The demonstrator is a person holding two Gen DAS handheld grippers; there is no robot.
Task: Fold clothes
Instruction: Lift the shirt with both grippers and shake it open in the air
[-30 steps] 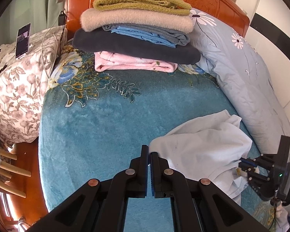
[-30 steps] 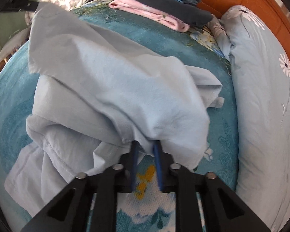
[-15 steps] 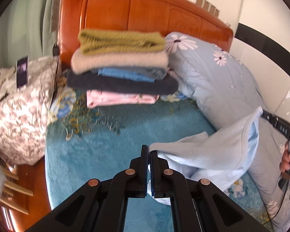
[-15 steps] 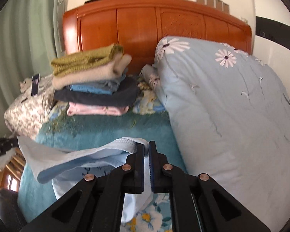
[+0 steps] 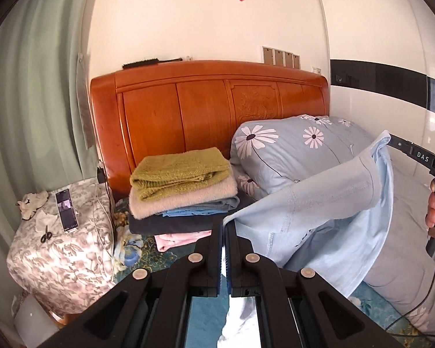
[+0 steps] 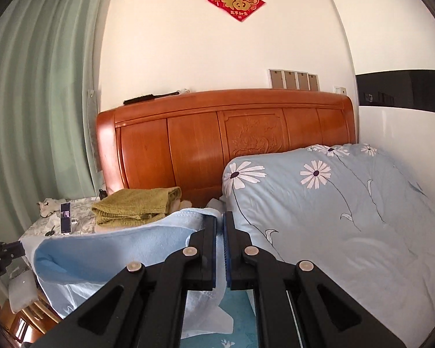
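light blue garment (image 5: 327,220) hangs between left tool (image 5: 224,249) and right tool (image 6: 219,246), both clamped on its edge, spreading it above the bed (image 6: 240,304) for folding.

We are seeing a thin, smooth cloth garment (image 5: 327,211), a glossy varnished wood headboard (image 5: 206,110), a knitted, rough-looking green sweater (image 5: 179,171), matt black, probably plastic, gripper fingers (image 5: 208,249), and a plush teal blanket (image 5: 171,258).
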